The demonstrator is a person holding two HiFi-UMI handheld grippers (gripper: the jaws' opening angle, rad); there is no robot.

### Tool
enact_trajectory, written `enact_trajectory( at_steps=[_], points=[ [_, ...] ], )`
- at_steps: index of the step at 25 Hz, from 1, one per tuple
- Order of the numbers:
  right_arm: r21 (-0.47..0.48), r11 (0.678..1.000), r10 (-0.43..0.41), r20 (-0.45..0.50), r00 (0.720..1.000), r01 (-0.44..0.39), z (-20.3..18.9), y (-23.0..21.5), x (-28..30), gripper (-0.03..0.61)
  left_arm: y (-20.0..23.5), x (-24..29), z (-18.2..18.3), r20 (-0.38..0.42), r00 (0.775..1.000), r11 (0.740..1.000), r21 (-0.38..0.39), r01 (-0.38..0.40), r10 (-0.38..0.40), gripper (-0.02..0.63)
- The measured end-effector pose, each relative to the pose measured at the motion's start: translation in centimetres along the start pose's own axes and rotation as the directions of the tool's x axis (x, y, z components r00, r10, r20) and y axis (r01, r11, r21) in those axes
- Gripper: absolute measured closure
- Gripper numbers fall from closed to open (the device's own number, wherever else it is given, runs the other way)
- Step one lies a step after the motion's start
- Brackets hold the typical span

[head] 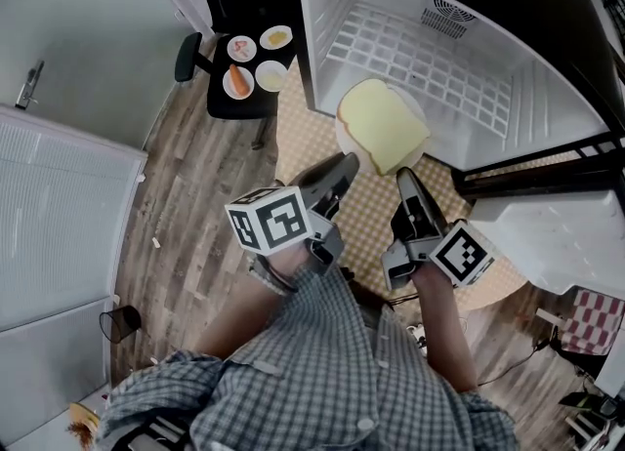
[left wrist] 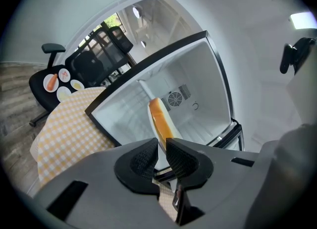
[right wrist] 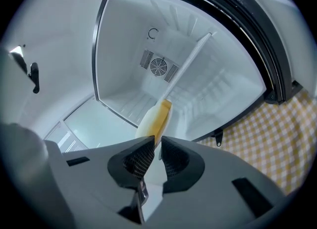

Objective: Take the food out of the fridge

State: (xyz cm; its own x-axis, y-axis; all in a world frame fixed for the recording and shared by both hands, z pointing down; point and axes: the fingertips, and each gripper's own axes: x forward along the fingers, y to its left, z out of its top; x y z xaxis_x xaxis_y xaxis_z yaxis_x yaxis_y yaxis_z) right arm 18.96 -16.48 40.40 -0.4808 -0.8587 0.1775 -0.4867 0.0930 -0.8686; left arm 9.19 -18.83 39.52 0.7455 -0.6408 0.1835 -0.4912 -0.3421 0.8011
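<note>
A slice of pale yellow bread (head: pixel 383 125) lies on a white plate (head: pixel 341 134), held in the air in front of the open fridge (head: pixel 547 98). My left gripper (head: pixel 345 162) is shut on the plate's near-left rim and my right gripper (head: pixel 401 177) is shut on its near-right rim. In the left gripper view the bread (left wrist: pixel 161 120) shows edge-on above the closed left gripper (left wrist: pixel 162 154). The right gripper view shows the bread (right wrist: pixel 156 118) the same way above the right gripper (right wrist: pixel 157 153). The fridge's white inside holds only a wire shelf (head: pixel 420 63).
A black office chair (head: pixel 223 100) at the upper left carries several small plates of food (head: pixel 238 80). A yellow checked cloth (head: pixel 366 215) covers the table under the fridge. A white panel (head: pixel 59 215) stands at the left over the wooden floor (head: pixel 186 234).
</note>
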Motion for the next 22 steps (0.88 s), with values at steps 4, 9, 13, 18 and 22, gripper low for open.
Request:
enact_trajectory(
  at_steps=[4, 9, 13, 18, 22],
  points=[
    [-0.025, 1.000, -0.004, -0.034, 0.999, 0.003, -1.1, -0.4, -0.2, 0.540, 0.6, -1.0, -0.8, 0.001, 1.000, 1.000, 0.011, -0.021, 0.021, 0.560],
    [-0.058, 0.997, -0.051, -0.083, 0.995, 0.047, -2.8, -1.6, -0.6, 0.540, 1.6, -2.0, -1.9, -0.016, 0.998, 0.998, 0.017, -0.058, 0.058, 0.560],
    [-0.083, 0.995, -0.067, -0.108, 0.992, 0.058, -3.9, -2.5, -0.3, 0.540, 2.9, -2.4, -2.9, -0.031, 0.996, 0.996, 0.005, -0.088, 0.088, 0.560],
    [-0.057, 0.997, -0.058, -0.123, 0.991, 0.051, -5.5, -3.8, 0.3, 0.540, 5.2, -2.4, -4.3, -0.056, 0.990, 0.991, -0.038, -0.131, 0.129, 0.561],
    [-0.041, 0.996, -0.084, -0.148, 0.985, 0.078, -6.6, -5.2, 0.7, 0.540, 6.8, -2.3, -5.1, -0.081, 0.985, 0.985, -0.074, -0.157, 0.151, 0.561]
  ],
)
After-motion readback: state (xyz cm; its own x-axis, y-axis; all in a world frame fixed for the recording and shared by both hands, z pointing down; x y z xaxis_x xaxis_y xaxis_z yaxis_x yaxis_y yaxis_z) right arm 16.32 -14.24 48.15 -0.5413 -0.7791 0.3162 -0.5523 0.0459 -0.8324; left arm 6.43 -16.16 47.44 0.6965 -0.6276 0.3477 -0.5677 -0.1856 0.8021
